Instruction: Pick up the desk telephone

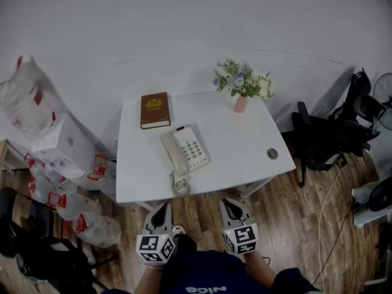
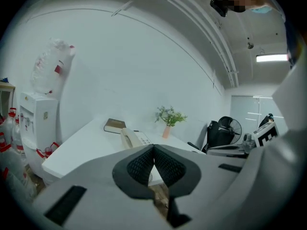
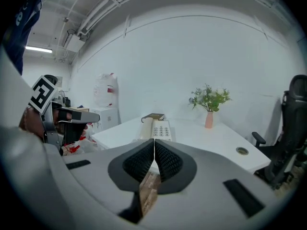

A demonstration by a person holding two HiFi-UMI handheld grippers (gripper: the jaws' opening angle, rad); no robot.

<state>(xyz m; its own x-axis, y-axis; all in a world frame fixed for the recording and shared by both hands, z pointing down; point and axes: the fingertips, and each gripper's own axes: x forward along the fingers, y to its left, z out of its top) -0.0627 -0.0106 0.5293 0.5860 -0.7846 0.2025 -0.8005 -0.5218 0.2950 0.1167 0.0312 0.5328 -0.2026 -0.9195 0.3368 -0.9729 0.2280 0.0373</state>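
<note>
A cream desk telephone (image 1: pixel 185 150) lies near the front middle of the white table (image 1: pixel 245 155), handset on its left side, coiled cord at the table's front edge. It also shows as the telephone (image 2: pixel 132 139) in the left gripper view and the telephone (image 3: pixel 157 128) in the right gripper view. My left gripper (image 1: pixel 160 214) and right gripper (image 1: pixel 230 208) hang side by side over the wood floor, just short of the table's front edge. Both are shut and hold nothing. Left gripper (image 2: pixel 154 150) and right gripper (image 3: pixel 154 143) point at the table.
A brown book (image 1: pixel 155 109) lies at the table's back left. A pink vase of flowers (image 1: pixel 241 89) stands at the back right. A cable hole (image 1: pixel 272 154) is at the right. Black office chairs (image 1: pixel 327 136) stand right; a water dispenser (image 1: pixel 64 149) and plastic bags (image 1: pixel 27 94) left.
</note>
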